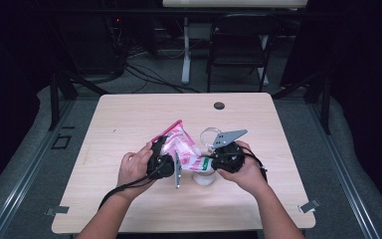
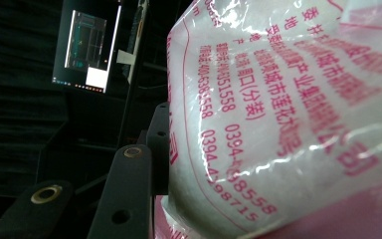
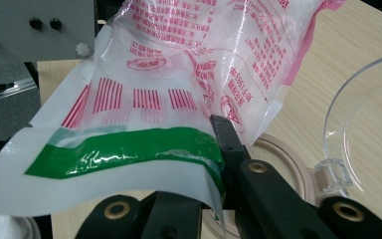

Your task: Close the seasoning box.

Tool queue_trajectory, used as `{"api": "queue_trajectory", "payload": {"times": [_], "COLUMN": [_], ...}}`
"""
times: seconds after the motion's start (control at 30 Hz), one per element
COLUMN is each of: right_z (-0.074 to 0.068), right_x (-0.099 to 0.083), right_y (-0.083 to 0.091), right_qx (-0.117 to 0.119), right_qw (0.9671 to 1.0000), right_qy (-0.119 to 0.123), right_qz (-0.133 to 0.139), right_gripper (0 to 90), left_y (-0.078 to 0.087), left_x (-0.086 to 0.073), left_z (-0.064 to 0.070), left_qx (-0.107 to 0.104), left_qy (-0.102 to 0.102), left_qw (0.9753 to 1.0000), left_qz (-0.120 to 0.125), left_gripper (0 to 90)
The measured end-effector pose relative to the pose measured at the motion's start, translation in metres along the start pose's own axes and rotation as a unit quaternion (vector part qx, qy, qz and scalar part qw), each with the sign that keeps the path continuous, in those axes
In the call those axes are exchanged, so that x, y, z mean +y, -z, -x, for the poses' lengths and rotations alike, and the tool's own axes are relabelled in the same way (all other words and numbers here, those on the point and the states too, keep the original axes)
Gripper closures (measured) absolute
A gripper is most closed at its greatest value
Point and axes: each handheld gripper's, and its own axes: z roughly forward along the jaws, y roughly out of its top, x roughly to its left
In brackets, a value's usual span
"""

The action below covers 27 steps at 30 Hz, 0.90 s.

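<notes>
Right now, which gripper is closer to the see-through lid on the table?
Right. The right gripper pinches the bag at its green-striped end just beside the clear lid. The left gripper holds the bag's other side, farther from it.

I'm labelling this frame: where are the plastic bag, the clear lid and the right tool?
plastic bag (image 3: 144,94), right gripper view, its printed face.
clear lid (image 3: 363,124), right gripper view, its dome.
right tool (image 1: 229,157), high view, its black body.

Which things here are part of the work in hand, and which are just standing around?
In use: plastic bag of white granules, held by left hand-held gripper and right hand-held gripper; open clear container, its lid.

Idle: folding chair, monitor.
</notes>
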Motion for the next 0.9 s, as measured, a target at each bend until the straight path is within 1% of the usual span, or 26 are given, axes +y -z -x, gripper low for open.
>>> {"api": "queue_trajectory", "payload": {"times": [0.3, 0.4, 0.57, 0.63, 0.9], "right_z": [0.0000, 0.0001, 0.0002, 0.0004, 0.0005], "right_x": [-0.0023, -0.0029, -0.0034, -0.0036, -0.0042], "right_y": [-0.0066, -0.0083, -0.0089, -0.0090, -0.0100], "right_qx": [-0.003, -0.001, 0.000, 0.000, 0.000], "right_qw": [0.9999, 0.9999, 0.9999, 0.9999, 0.9999], "right_qy": [0.000, -0.002, -0.002, -0.003, -0.002], "right_qz": [-0.015, -0.013, -0.014, -0.014, -0.016], "right_gripper": [90.0, 90.0, 90.0, 90.0, 90.0], "left_y": [-0.0017, -0.0012, -0.0014, -0.0009, -0.0001], "left_x": [-0.0023, -0.0026, -0.0023, -0.0017, -0.0008], "left_z": [0.0022, 0.0014, 0.0014, 0.0008, -0.0021], "left_qx": [0.004, 0.005, 0.008, 0.008, 0.013], "left_qy": [-0.007, -0.008, -0.012, -0.014, -0.020], "left_qw": [1.0000, 0.9999, 0.9999, 0.9999, 0.9997], "left_qz": [0.000, -0.004, -0.002, -0.006, -0.006], "left_gripper": [63.8, 63.8, 63.9, 63.9, 64.0]}}
